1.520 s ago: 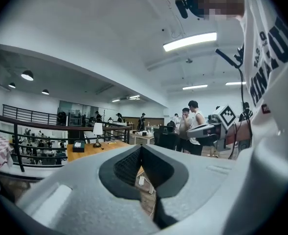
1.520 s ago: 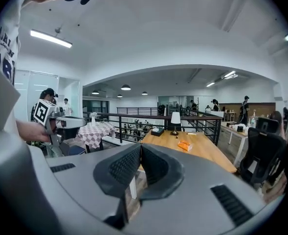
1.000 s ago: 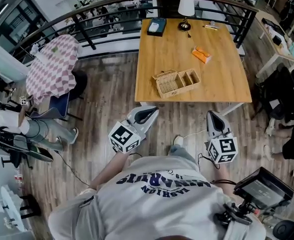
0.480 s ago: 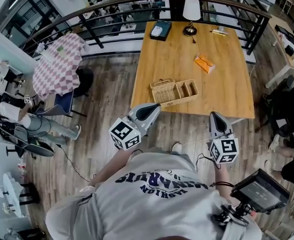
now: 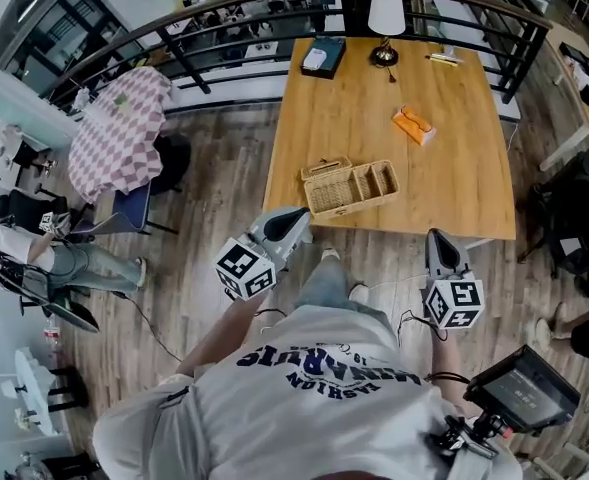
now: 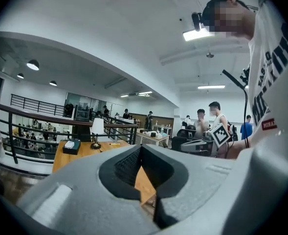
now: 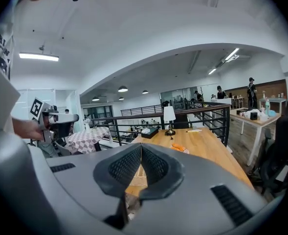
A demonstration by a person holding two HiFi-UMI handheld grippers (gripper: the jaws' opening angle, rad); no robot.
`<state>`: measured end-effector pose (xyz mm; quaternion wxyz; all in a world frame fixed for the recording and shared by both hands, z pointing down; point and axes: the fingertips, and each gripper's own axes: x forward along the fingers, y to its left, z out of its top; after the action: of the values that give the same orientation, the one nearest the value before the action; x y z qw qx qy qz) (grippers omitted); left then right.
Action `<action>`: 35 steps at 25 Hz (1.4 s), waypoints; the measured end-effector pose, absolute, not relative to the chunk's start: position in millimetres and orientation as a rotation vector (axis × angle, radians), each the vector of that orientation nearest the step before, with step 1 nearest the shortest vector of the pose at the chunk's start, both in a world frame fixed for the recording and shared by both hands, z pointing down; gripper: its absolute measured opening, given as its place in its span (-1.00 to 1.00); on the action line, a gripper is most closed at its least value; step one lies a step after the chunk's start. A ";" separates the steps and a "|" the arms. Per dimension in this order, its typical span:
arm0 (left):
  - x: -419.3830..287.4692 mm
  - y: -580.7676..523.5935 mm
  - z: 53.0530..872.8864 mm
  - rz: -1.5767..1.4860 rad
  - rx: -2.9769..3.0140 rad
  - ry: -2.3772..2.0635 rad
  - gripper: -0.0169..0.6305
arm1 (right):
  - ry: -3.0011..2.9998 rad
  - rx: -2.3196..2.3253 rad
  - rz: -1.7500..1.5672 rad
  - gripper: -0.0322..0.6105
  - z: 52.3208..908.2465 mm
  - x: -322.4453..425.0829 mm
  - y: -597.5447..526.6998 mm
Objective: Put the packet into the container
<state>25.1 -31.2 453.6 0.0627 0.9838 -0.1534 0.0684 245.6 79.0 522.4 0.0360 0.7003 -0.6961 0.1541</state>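
Orange, likely light and crinkly: pinch packet (image 5: pixel 414 125) gently across its middle, far right of container (image 5: pixel 351 187). Clenched on nothing: left gripper (image 5: pixel 298 214), right gripper (image 5: pixel 436 237).

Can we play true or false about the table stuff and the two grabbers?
1. The orange packet lies on the table, outside the basket. True.
2. The right hand-held gripper holds the packet. False: its jaws are shut on nothing, short of the table.
3. A lamp stands near the table's far edge. True.
4. The left hand-held gripper is wide open. False: its jaws are together and empty.
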 end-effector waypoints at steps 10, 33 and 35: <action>74.9 -67.6 461.2 0.176 3.014 -0.281 -0.94 | -2.047 2.122 0.483 -0.87 523.7 263.1 46.1; 49.9 -244.9 486.0 0.183 2.991 -0.346 -0.94 | -2.016 2.110 0.497 -0.87 516.7 258.6 -142.6; 47.1 -251.8 487.5 0.161 2.963 -0.375 -0.94 | -2.014 2.086 0.507 -0.87 521.6 257.6 -148.1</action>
<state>47.1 -251.8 487.5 0.0752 0.9878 -0.1251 0.0538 257.6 -148.1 521.6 0.0987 0.7052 -0.6809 0.1714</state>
